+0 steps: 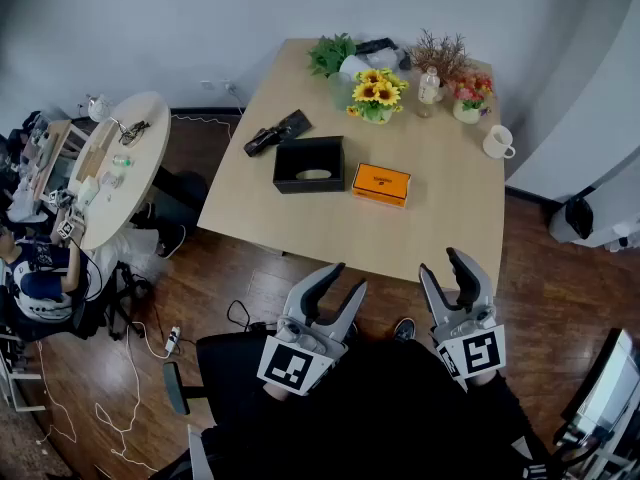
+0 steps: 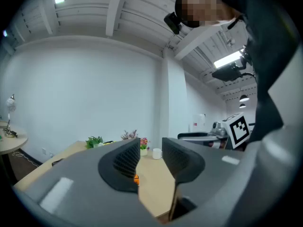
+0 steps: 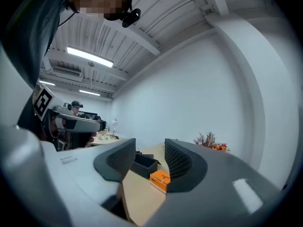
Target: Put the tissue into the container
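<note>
Two tongs held level, both short of the table [image 1: 440,230] and well apart from the box [image 1: 308,164] on it. Left gripper [image 1: 346,279]: jaws a little apart, nothing between them. Right gripper [image 1: 440,264]: jaws apart too, slightly wider, likewise empty.

Box black, open-topped, upright. Inside it, toward its near wall, one pale oval [image 1: 314,175], too small to tell whether tissue or not. Just right of the box and outside it, lying flat, an orange pack [image 1: 381,183], closed.

Behind the box to its left, a flat black case [image 1: 277,133]. Behind the box to its right, sunflowers [image 1: 377,94] in a pot, then a clear bottle [image 1: 430,86] and small red flowers [image 1: 468,96]. Far right of the box, a white mug [image 1: 497,142] near the table's edge. Farthest behind the box, some greenery [image 1: 330,52].
</note>
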Available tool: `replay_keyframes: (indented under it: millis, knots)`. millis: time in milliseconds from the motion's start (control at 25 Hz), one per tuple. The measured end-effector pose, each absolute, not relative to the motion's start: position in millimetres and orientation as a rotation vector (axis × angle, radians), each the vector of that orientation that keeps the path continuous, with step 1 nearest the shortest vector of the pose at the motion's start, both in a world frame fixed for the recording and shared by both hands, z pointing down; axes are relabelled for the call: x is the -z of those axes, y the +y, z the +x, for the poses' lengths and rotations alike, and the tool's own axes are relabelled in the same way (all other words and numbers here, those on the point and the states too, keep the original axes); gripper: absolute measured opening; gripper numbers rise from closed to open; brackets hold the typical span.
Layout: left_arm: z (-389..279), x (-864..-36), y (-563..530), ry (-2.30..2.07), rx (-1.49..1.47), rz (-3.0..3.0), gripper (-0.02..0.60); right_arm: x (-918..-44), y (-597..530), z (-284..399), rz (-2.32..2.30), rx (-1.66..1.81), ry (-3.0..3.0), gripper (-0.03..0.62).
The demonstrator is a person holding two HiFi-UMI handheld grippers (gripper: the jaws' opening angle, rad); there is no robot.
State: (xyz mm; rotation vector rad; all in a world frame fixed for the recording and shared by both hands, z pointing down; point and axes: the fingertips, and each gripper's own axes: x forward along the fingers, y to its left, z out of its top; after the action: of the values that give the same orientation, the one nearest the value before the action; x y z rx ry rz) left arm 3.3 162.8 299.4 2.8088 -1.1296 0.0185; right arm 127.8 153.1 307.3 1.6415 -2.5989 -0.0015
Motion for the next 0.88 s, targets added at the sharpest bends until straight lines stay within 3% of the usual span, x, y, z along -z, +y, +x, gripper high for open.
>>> replay_keyframes:
  millis: [480, 880]
  knots:
    - [-39.4, -327.4, 124.2, -1.061, -0.03, 2.848, 0.127, -322.0, 119.0, 102.3, 1.693, 0.055, -2.479, 0.189]
    - [-35.5, -351.2, 61.0, -1.023, -0.082, 2.835, 0.143, -352.1, 68.2, 112.3, 1.66, -0.027, -2.437, 0.189]
